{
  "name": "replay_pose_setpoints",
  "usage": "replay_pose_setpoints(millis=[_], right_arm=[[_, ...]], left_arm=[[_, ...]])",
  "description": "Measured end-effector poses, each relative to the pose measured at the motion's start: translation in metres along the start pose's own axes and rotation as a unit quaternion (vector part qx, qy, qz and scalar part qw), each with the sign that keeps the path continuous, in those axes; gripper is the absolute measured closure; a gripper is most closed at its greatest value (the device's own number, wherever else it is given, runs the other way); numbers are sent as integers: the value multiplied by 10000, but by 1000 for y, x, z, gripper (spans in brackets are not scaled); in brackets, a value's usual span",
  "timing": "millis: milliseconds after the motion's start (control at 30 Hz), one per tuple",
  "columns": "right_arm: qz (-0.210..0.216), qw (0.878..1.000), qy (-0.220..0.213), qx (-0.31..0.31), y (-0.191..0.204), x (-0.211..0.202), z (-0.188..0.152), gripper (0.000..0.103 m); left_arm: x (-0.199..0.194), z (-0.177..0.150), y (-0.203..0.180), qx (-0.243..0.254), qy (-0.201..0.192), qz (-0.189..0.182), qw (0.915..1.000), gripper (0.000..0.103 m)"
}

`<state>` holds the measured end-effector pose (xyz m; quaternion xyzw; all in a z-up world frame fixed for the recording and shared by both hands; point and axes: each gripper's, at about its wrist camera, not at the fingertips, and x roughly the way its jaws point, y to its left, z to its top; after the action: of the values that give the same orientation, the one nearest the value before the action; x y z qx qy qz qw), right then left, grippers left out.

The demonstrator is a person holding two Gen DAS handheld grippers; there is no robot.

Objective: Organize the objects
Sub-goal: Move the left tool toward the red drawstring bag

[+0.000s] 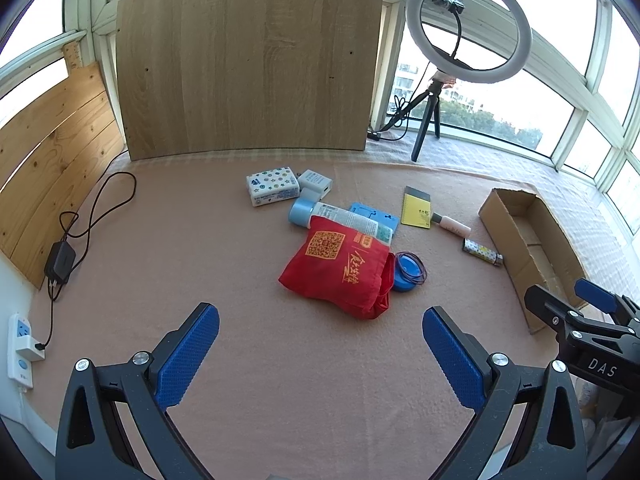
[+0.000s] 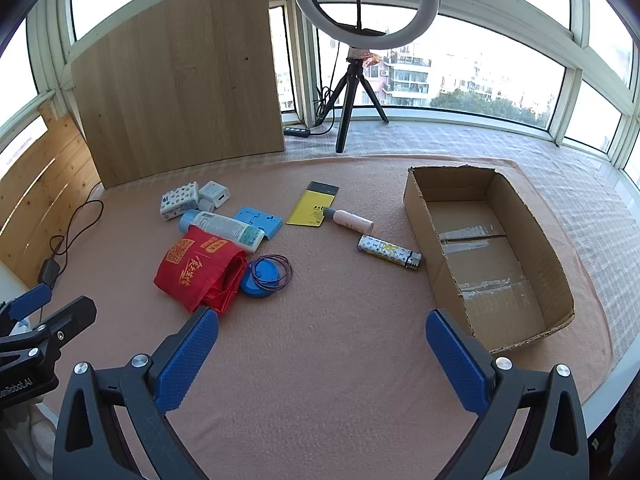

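An open cardboard box [image 2: 504, 276] lies empty at 3 o'clock. Left of it lie a patterned lighter [image 2: 388, 251], a pink bottle [image 2: 352, 220], a yellow notepad [image 2: 314, 210] and a red bag [image 2: 196, 268].

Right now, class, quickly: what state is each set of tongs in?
Left tongs: open, holding nothing, above the pink cloth table cover.
Right tongs: open, holding nothing.
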<state>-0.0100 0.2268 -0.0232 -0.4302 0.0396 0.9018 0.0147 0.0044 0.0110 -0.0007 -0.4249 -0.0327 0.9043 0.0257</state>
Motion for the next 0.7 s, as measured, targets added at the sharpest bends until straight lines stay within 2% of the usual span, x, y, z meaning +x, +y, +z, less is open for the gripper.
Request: replay_pose_setpoints(millis=[700], right_arm=[[-33,10000,75,-12,1,5,0,1]], left_arm=[[2,1,8,-38,23,37,10000,0]])
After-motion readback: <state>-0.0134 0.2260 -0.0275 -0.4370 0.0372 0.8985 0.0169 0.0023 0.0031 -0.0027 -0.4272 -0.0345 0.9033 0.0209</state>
